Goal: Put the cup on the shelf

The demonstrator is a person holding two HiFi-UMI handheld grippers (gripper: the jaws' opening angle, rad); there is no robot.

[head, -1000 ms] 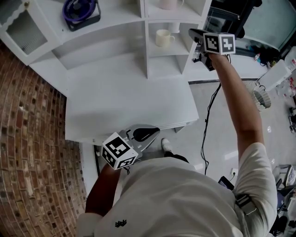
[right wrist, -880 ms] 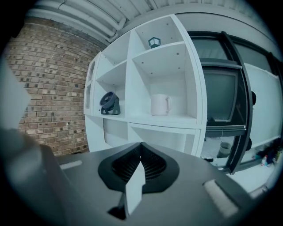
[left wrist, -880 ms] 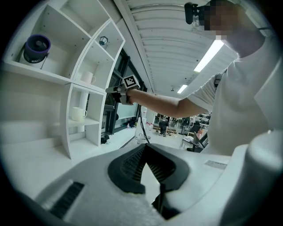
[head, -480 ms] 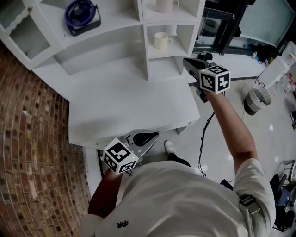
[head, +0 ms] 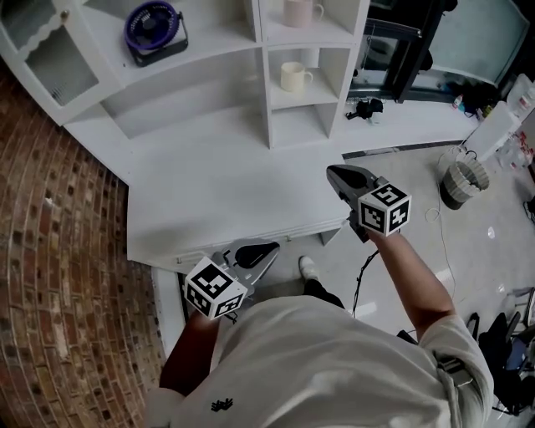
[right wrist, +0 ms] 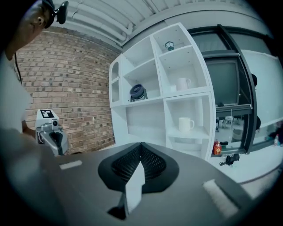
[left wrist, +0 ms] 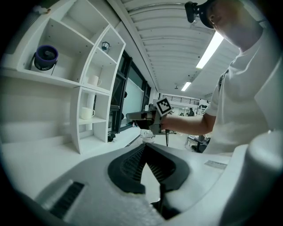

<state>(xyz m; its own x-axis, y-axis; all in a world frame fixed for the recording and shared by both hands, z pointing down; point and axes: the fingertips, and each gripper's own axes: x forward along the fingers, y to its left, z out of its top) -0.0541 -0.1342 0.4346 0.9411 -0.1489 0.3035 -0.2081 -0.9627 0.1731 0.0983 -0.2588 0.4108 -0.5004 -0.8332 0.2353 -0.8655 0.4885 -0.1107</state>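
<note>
A white cup [head: 294, 77] stands in the middle cubby of the white shelf [head: 266, 109]; it also shows in the left gripper view [left wrist: 86, 113] and the right gripper view [right wrist: 185, 124]. A second pale cup [head: 299, 12] sits one cubby higher. My right gripper [head: 334, 173] hangs over the desk's right front corner, well short of the shelf, shut and empty [right wrist: 141, 145]. My left gripper [head: 272, 248] is low at the desk's front edge, close to the person's body. Its jaws meet at the tips with nothing between them [left wrist: 143, 146].
A white desk [head: 217, 192] runs below the shelf. A blue fan [head: 155, 27] sits in the wide upper-left cubby. A brick wall [head: 58, 276] lies to the left. On the right floor are a white basket [head: 462, 180] and a cable [head: 368, 267].
My right gripper has drawn back and down from beside the shelf to the desk's front right corner, still shut. The left gripper has shifted slightly. The cups have not moved.
</note>
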